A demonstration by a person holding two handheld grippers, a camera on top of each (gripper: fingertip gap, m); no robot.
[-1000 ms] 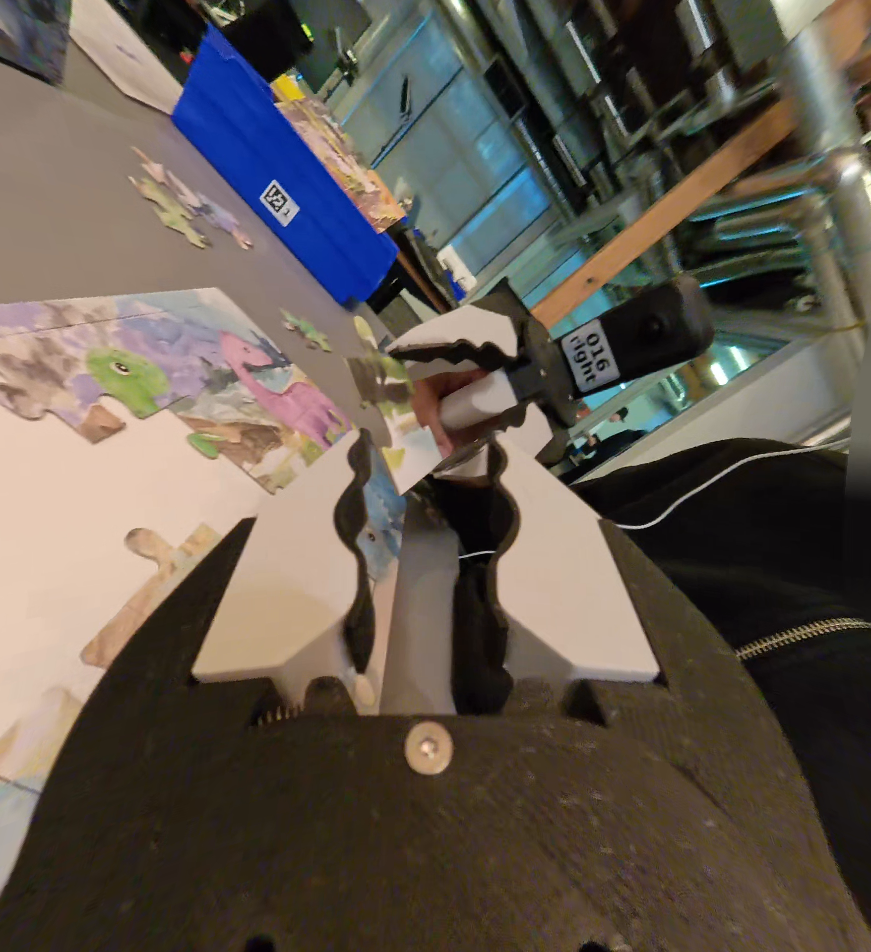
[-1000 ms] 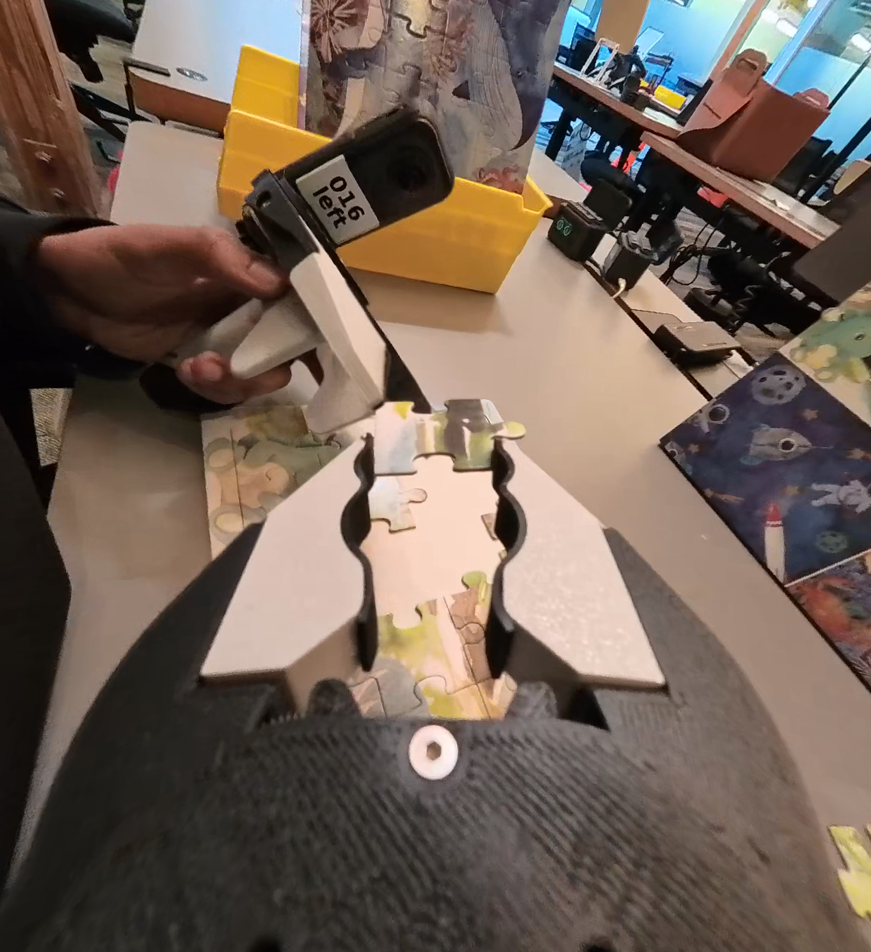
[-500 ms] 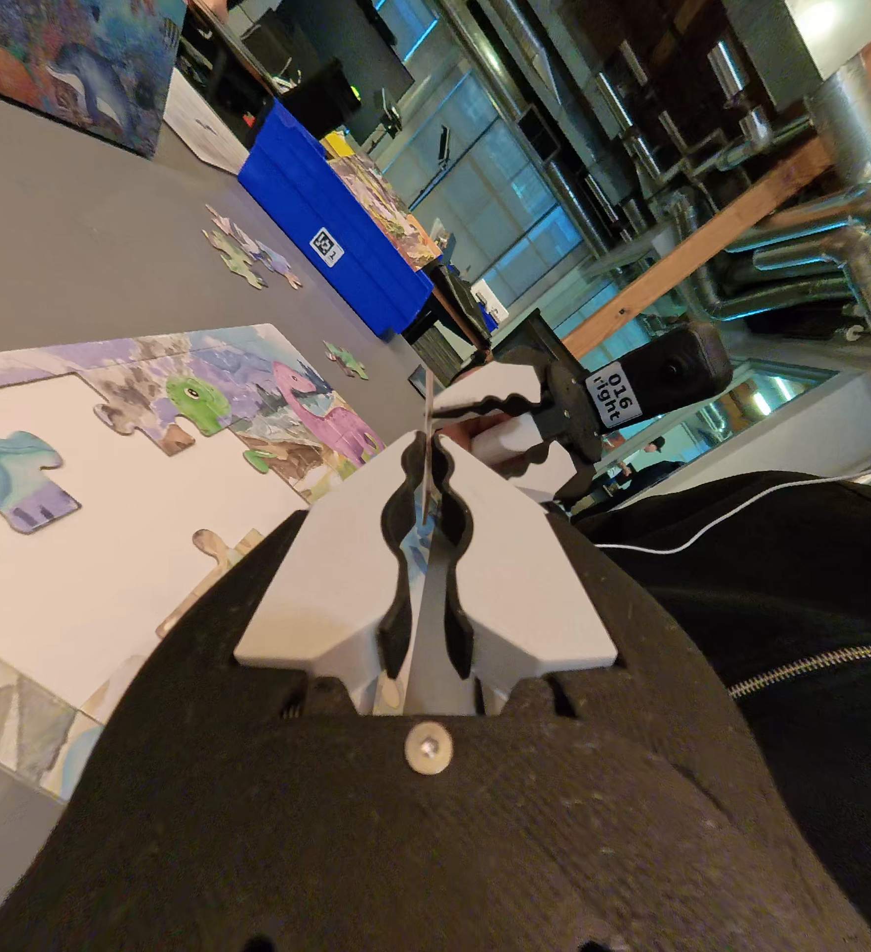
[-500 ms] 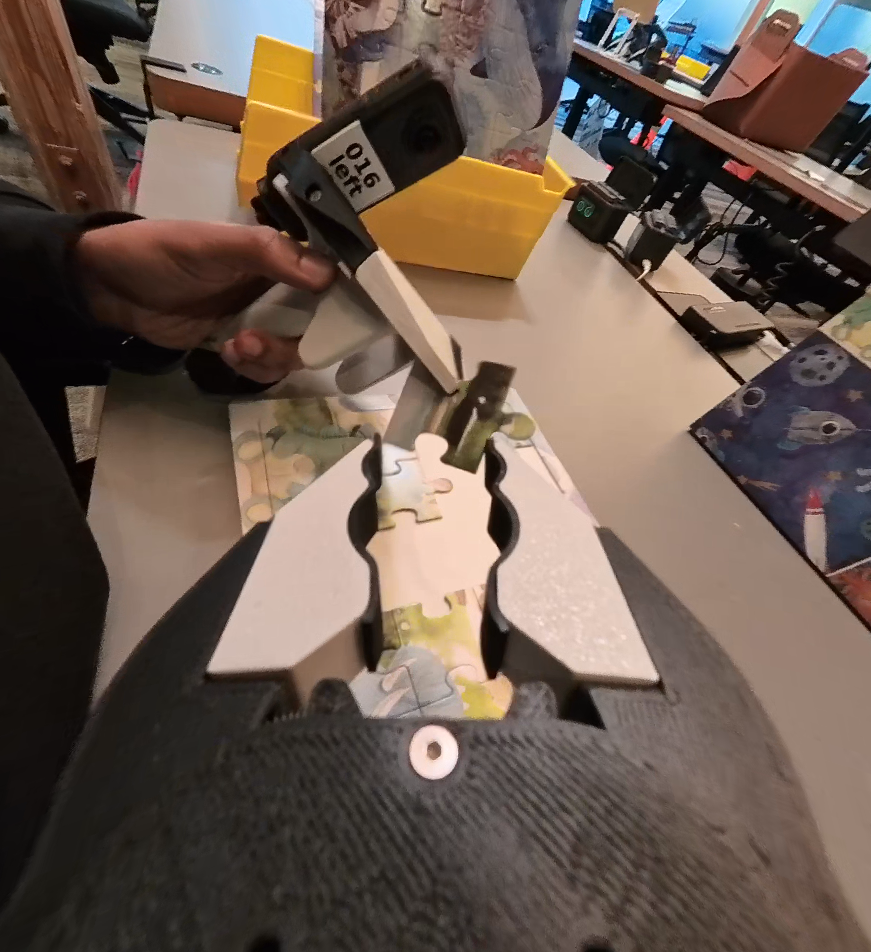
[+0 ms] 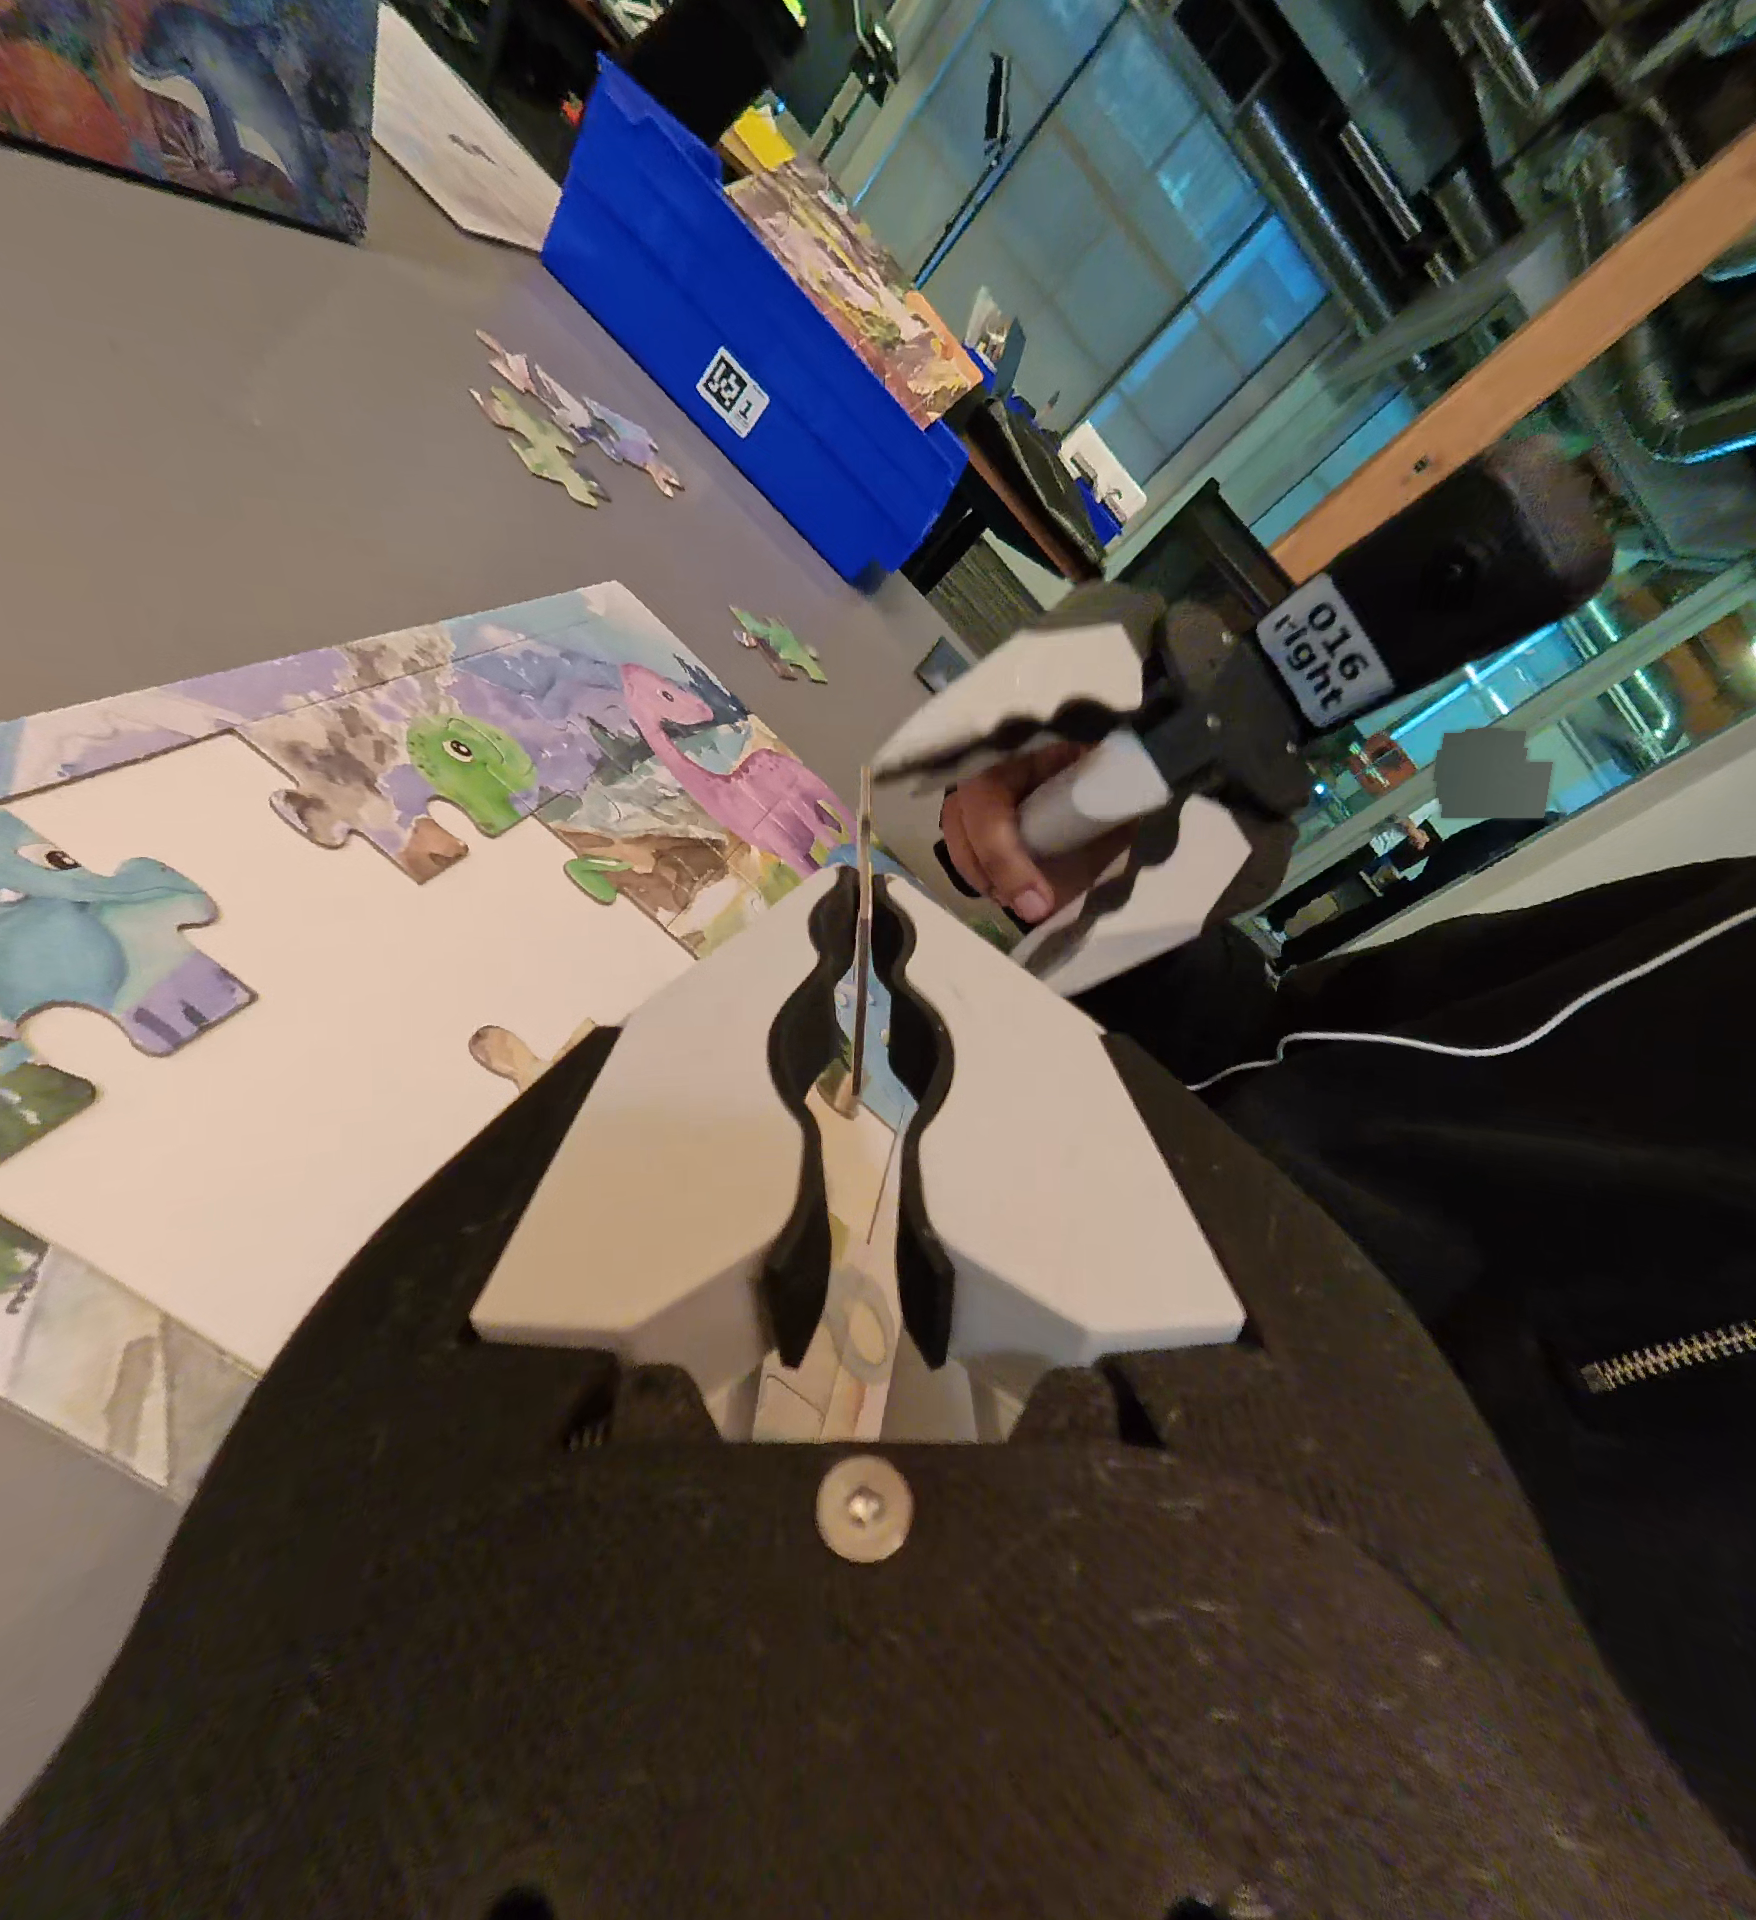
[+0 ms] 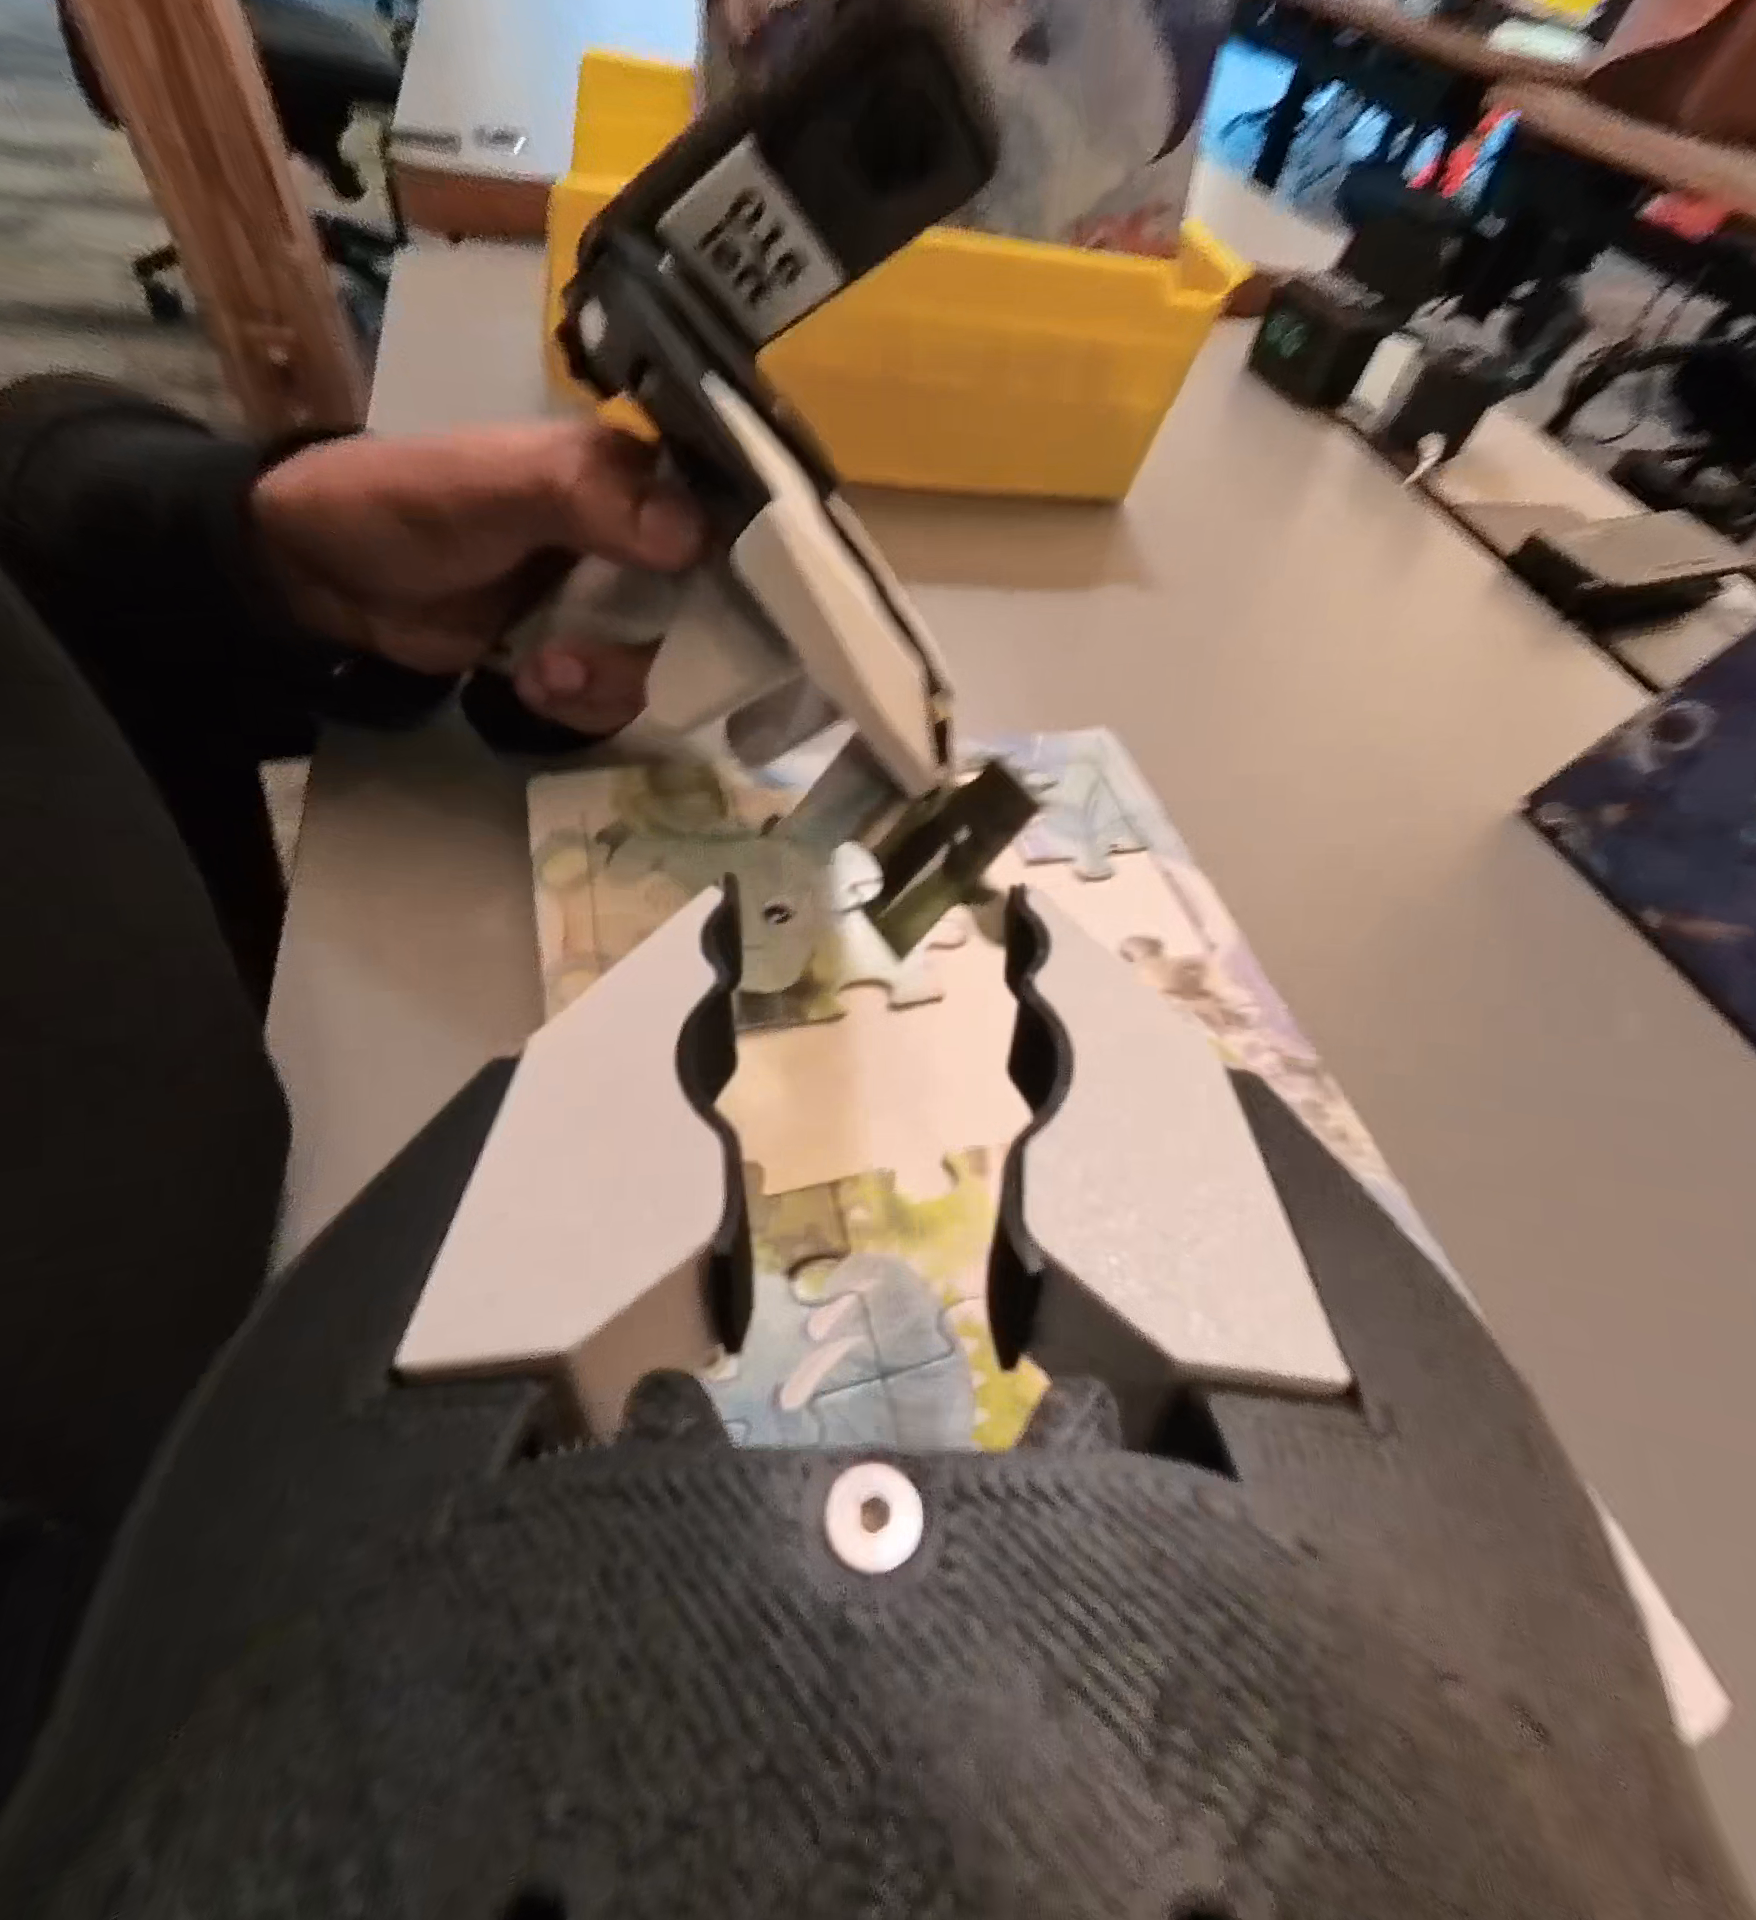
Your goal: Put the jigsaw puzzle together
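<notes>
My left gripper (image 5: 861, 883) is shut on a green-grey puzzle piece (image 5: 861, 831), seen edge-on between its tips. In the right wrist view the left gripper (image 6: 921, 764) holds that piece (image 6: 941, 847) tilted just above the puzzle board (image 6: 884, 1081). The board (image 5: 334, 987) has a dinosaur picture joined along its edges and a bare white middle. My right gripper (image 6: 874, 914) is open and empty, over the near part of the board, a little short of the piece. It also shows in the left wrist view (image 5: 957, 857), open.
Loose pieces (image 5: 562, 426) and one more (image 5: 778, 644) lie on the grey table beyond the board. A blue bin (image 5: 749, 312) stands behind them. A yellow bin (image 6: 957, 364) is at the far end. A dark space puzzle (image 6: 1736, 831) lies to the right. Less than 4 cm separates the two grippers' tips.
The piece passed from my right gripper to my left: the left shut on it, the right opened and drew back. The left now tilts the piece down over the board.
</notes>
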